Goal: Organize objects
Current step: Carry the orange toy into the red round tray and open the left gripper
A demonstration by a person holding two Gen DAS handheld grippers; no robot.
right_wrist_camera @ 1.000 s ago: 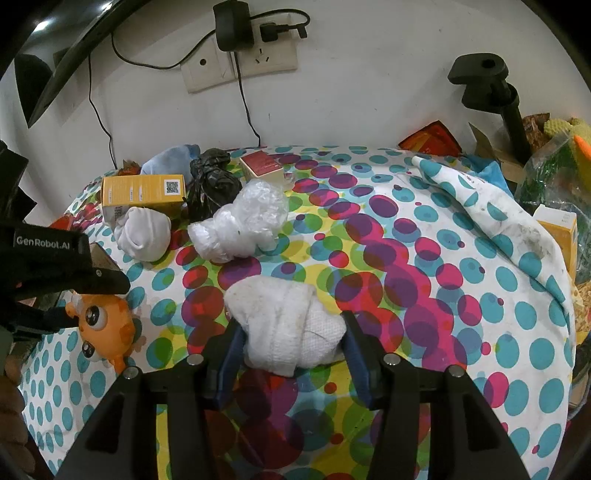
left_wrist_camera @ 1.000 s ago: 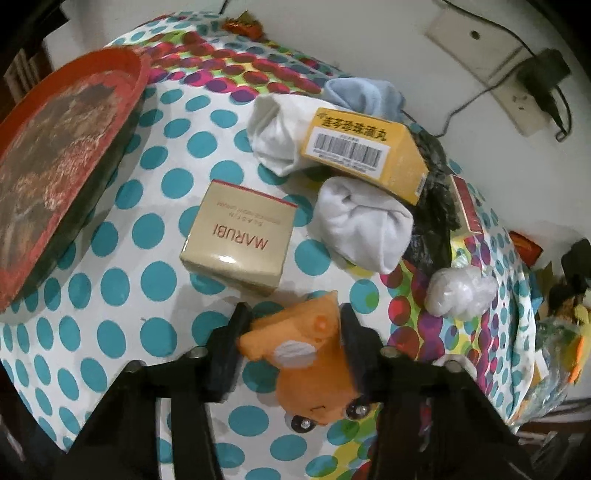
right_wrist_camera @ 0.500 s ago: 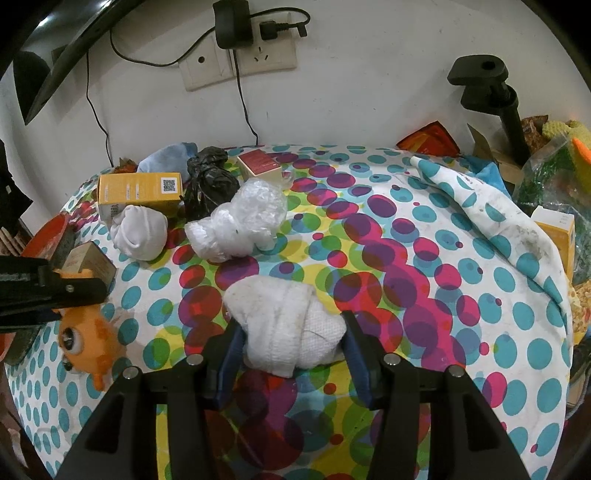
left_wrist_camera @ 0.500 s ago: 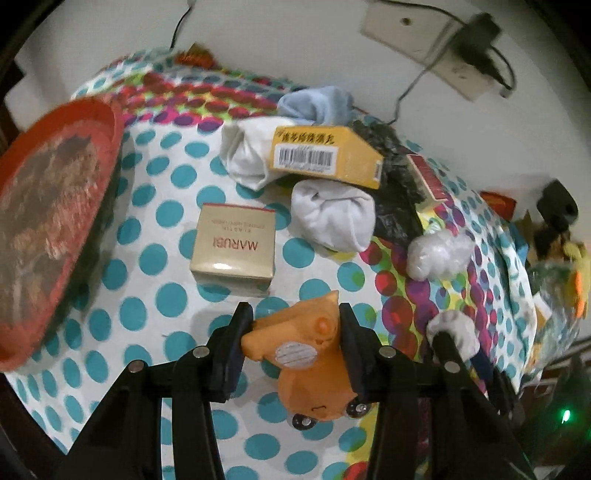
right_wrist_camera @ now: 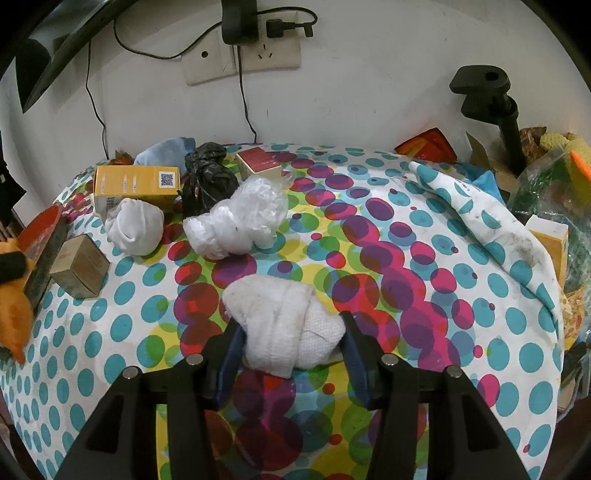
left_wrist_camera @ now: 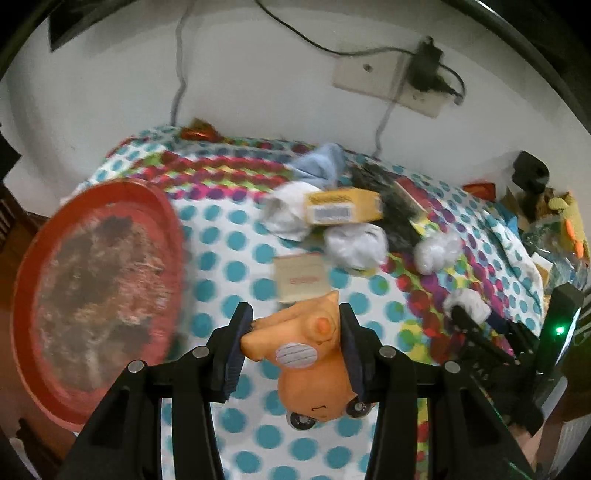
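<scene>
A cloth-covered desk [right_wrist_camera: 424,258] against a white plaster wall [right_wrist_camera: 369,74].
The desk's cloth is printed with teal, magenta and yellow dots. On the wall above it sits a cream socket plate [right_wrist_camera: 243,55] with a black charger [right_wrist_camera: 238,16] plugged in, thin dark cables [right_wrist_camera: 96,110] trailing down. A black clamp stand [right_wrist_camera: 495,99] rises at the desk's far right edge. Lighting is even and indoor.

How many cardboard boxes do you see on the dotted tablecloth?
4: a yellow box at the far left, a beige box in front of it, a red-topped box near the wall, another yellow box at the right edge. Clutter may hide more.
</scene>
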